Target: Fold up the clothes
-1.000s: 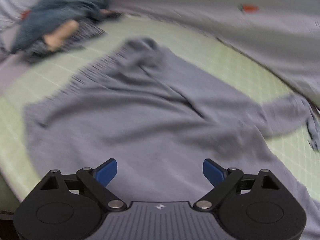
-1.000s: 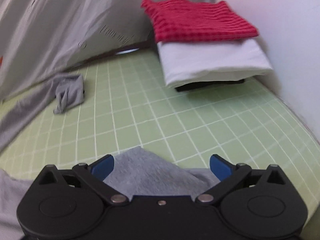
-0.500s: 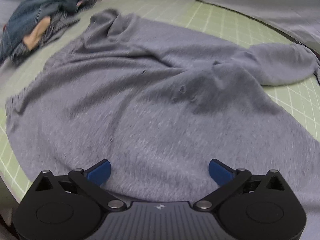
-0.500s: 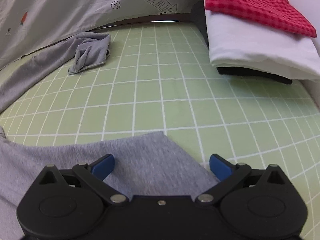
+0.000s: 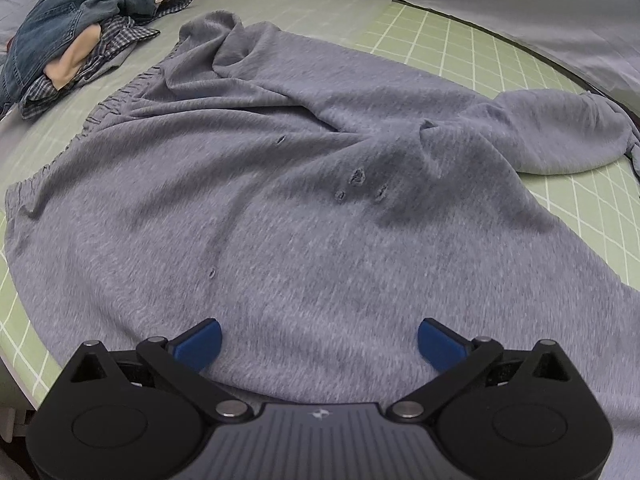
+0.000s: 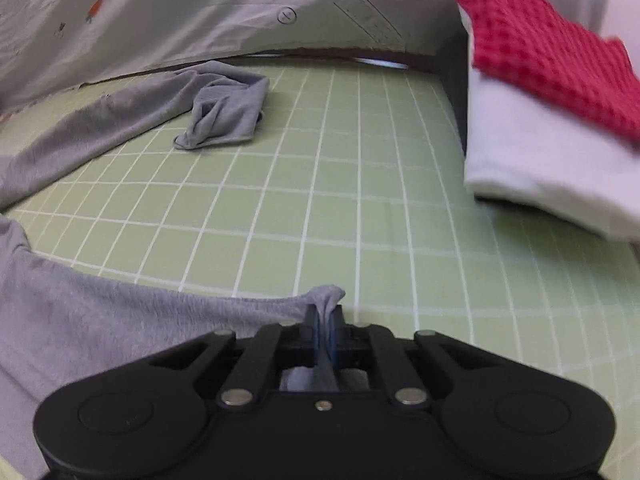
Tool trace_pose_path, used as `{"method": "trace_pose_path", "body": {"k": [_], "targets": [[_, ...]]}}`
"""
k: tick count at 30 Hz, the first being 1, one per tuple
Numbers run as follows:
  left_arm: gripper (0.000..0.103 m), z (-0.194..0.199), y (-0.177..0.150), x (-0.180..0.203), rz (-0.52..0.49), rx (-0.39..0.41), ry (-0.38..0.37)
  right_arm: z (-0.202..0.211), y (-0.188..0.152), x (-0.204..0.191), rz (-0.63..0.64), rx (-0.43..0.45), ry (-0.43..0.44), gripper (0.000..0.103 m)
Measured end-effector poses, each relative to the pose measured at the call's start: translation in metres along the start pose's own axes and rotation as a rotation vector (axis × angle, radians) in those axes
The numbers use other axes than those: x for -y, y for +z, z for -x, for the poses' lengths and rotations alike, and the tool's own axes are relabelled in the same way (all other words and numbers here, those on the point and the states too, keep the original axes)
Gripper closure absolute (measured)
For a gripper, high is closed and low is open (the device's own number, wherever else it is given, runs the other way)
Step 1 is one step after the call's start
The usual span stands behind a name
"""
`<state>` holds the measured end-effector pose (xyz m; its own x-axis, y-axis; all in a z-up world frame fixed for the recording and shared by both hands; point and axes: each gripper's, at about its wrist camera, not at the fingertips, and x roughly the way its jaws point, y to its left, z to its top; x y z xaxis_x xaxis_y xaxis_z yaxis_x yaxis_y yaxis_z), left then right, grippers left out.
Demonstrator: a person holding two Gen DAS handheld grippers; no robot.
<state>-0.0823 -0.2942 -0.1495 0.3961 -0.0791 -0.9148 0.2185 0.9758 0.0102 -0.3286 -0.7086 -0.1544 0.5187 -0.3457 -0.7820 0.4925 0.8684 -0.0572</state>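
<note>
A grey sweater [image 5: 288, 184] lies spread and wrinkled on the green grid mat [image 5: 460, 52], with small holes near its middle. My left gripper [image 5: 318, 340] is open, its blue pads just above the sweater's near edge. In the right wrist view my right gripper [image 6: 324, 332] is shut on a corner of the grey sweater [image 6: 88, 320], the cloth bunched between the pads. The sweater's sleeve [image 6: 224, 112] lies crumpled further back on the mat [image 6: 360, 208].
A heap of denim and plaid clothes [image 5: 80, 28] lies at the far left of the mat. A folded stack of red checked cloth [image 6: 552, 60] over white cloth [image 6: 540, 168] sits at the right. A pale sheet [image 6: 200, 12] hangs behind.
My right gripper has shut on the sweater's corner, which was lying flat between its open pads. My left gripper has stayed open and moved closer over the sweater.
</note>
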Motion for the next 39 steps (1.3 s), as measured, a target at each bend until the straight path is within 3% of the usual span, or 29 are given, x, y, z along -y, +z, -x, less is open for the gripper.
{"method": "trace_pose_path", "body": {"k": [3,6,7,9,11,13,14,17,19,22,26,29,34,39], "targets": [[0.000,-0.001,0.001,0.000,0.000,-0.005,0.000,-0.001,0.018,0.007,-0.012,0.060,-0.050,0.098],[0.000,-0.001,0.000,0.000,0.001,-0.002,0.001,-0.006,0.041,0.026,-0.130,0.108,-0.065,0.093],[0.000,-0.001,-0.001,0.000,0.002,0.001,0.001,-0.011,0.046,0.029,-0.158,0.099,-0.064,0.077],[0.000,-0.001,-0.002,0.000,0.000,0.007,0.001,-0.020,0.051,0.026,-0.151,0.075,-0.109,0.055],[0.000,0.000,-0.002,0.001,0.001,0.007,0.003,-0.022,0.050,0.022,-0.130,0.065,-0.133,0.046],[0.000,-0.001,-0.001,0.001,0.003,0.002,0.005,-0.017,0.041,0.026,-0.176,0.048,-0.104,0.020],[0.000,-0.001,-0.001,0.001,0.007,-0.003,0.007,-0.015,0.035,0.029,-0.212,0.035,-0.089,0.016],[0.000,0.000,-0.001,0.002,0.017,-0.006,0.014,-0.007,0.013,0.040,-0.299,-0.018,-0.071,0.014],[0.000,0.000,-0.002,0.002,0.027,-0.005,0.019,0.002,-0.004,0.046,-0.320,-0.022,-0.127,0.006],[0.000,0.000,-0.003,0.003,0.034,-0.004,0.023,0.014,-0.031,0.060,-0.382,-0.046,-0.183,0.005],[0.000,-0.002,0.001,0.002,0.024,-0.021,0.015,0.024,-0.061,0.084,-0.563,-0.061,-0.155,0.004],[0.000,-0.003,0.004,0.002,0.026,-0.038,0.015,0.035,-0.074,0.096,-0.649,-0.005,-0.130,0.002],[0.000,-0.004,0.005,0.003,0.027,-0.049,0.015,0.035,-0.076,0.104,-0.616,0.021,-0.200,0.002],[0.000,-0.005,0.005,0.003,0.026,-0.055,0.014,0.029,-0.068,0.094,-0.394,0.011,-0.304,0.002]]}}
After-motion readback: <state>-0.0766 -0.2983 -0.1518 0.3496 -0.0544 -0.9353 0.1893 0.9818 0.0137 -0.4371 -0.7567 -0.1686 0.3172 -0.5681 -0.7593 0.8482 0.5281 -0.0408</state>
